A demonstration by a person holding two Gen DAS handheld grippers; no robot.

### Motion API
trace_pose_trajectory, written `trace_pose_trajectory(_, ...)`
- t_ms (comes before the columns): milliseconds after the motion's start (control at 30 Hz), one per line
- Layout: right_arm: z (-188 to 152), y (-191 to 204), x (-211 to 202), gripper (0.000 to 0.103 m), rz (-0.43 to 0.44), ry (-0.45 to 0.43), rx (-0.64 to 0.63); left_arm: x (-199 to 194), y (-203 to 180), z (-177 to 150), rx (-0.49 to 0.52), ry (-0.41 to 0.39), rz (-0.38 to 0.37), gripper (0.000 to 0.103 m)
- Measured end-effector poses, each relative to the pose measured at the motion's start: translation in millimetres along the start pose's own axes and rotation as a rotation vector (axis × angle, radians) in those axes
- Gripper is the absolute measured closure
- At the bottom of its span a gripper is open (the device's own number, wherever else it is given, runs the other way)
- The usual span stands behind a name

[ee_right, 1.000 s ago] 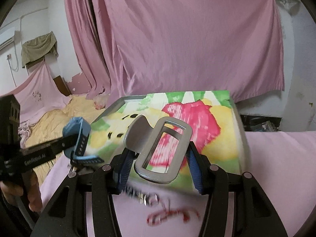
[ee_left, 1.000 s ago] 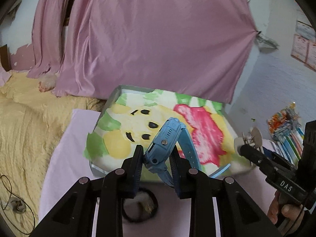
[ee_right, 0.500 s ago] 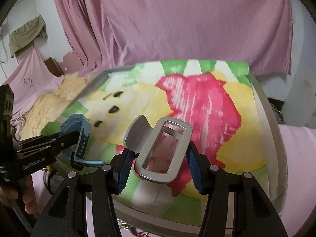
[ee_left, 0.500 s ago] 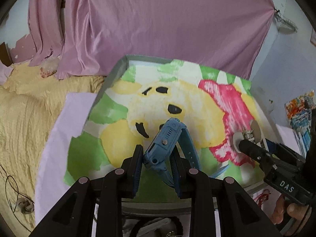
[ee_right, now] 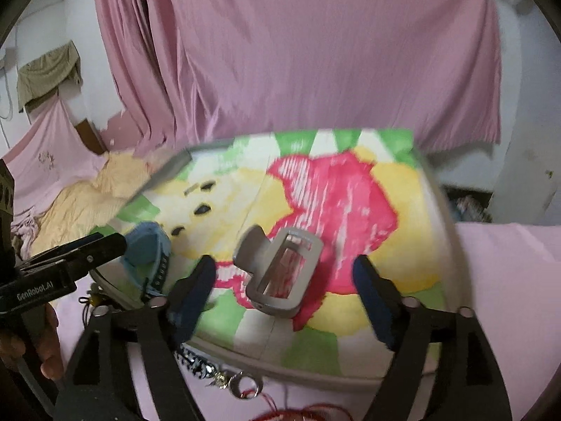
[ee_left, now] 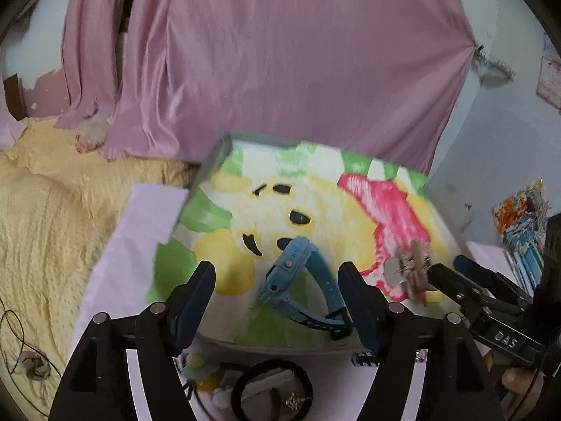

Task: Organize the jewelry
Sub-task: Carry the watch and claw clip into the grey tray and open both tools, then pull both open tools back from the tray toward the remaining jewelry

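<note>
Pink curtain (ee_left: 280,70): it hung in folds across the whole back wall, behind everything I worked on.
Yellow bedspread (ee_left: 45,228): knitted-looking, it lay to my left, beside the pale pink cloth (ee_left: 115,263) that covered the work surface.
Painted tray (ee_left: 301,182): a wide grey-rimmed tray lined with a picture of a yellow cartoon face, a red patch and green blocks; it sat on the pink cloth in front of both my tools.
Left gripper (ee_left: 277,298): I held its fingers spread wide, gripping nothing; the watch lay between them without touching either pad.
Right gripper (ee_right: 284,287): its fingers also stood wide apart and empty, on either side of the clip.
Blue watch (ee_left: 298,280): a light blue plastic case with a darker blue perforated strap, standing on its edge on the tray lining, near the front rim, at the yellow and green area.
Grey hair clip (ee_right: 280,273): a matt grey rectangular frame with an open window and a curved tab, resting on the red patch of the tray, to the right of the watch.
Black hair tie (ee_left: 271,391): a loop lying on the pink cloth just before the tray.
Silver chain (ee_right: 217,375): blurred, lying on the cloth at the tray's front edge.
</note>
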State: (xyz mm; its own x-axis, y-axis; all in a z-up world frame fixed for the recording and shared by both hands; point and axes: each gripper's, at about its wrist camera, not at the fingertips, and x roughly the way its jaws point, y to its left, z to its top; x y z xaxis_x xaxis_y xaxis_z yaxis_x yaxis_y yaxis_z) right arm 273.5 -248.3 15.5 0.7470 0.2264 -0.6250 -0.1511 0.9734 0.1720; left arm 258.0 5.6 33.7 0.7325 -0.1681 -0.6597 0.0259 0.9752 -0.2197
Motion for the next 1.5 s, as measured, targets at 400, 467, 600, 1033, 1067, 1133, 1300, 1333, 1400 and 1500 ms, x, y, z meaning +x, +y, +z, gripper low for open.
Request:
trace_pose_trajectory(400, -33.0, 9.6, -100.6, 0.003, -0.079, -0.312, -0.006, -87.0, -0.4, -41.6, 0.003, -0.345, -0.023, 0.001)
trace_pose_trajectory(467, -41.0, 12.4, -115.3, 0.003, -0.087, -0.349, -0.010, -98.2, 1.2, -49.6, 0.005, -0.377, -0.024, 0.001)
trace_pose_trajectory(600, -56.6, 20.2, -138.6, 0.003, -0.105, -0.398, -0.031, -114.8, 3.0, -62.5, 0.020, -0.425, -0.009, 0.001)
trace_pose_trajectory(1033, -95.7, 42.0, -160.8, 0.003, -0.126, -0.391, -0.126, -131.6, 10.4, -97.8, 0.041, -0.418, 0.022, 0.001)
trace_pose_trajectory(1067, -97.0, 41.4, -160.0, 0.003, -0.127, -0.386, -0.122, -131.6, 10.4, -99.1, 0.044, -0.414, 0.023, 0.001)
trace_pose_trajectory(1133, -98.4, 39.0, -158.2, 0.003, -0.131, -0.374, -0.115, -130.0, 10.8, -100.9, 0.049, -0.400, 0.030, 0.001)
trace_pose_trajectory(1300, -101.9, 32.6, -154.2, 0.003, -0.140, -0.345, -0.103, -123.7, 12.8, -104.8, 0.053, -0.356, 0.044, 0.001)
trace_pose_trajectory(1333, -101.2, 32.8, -152.0, 0.003, -0.142, -0.339, -0.101, -121.8, 13.3, -105.2, 0.053, -0.344, 0.045, 0.001)
trace_pose_trajectory(1400, -101.6, 30.1, -148.7, 0.003, -0.147, -0.316, -0.095, -117.5, 14.1, -105.6, 0.055, -0.319, 0.050, 0.001)
trace_pose_trajectory(1500, -101.5, 27.9, -142.9, 0.003, -0.146, -0.287, -0.087, -110.2, 15.9, -105.9, 0.057, -0.279, 0.051, 0.001)
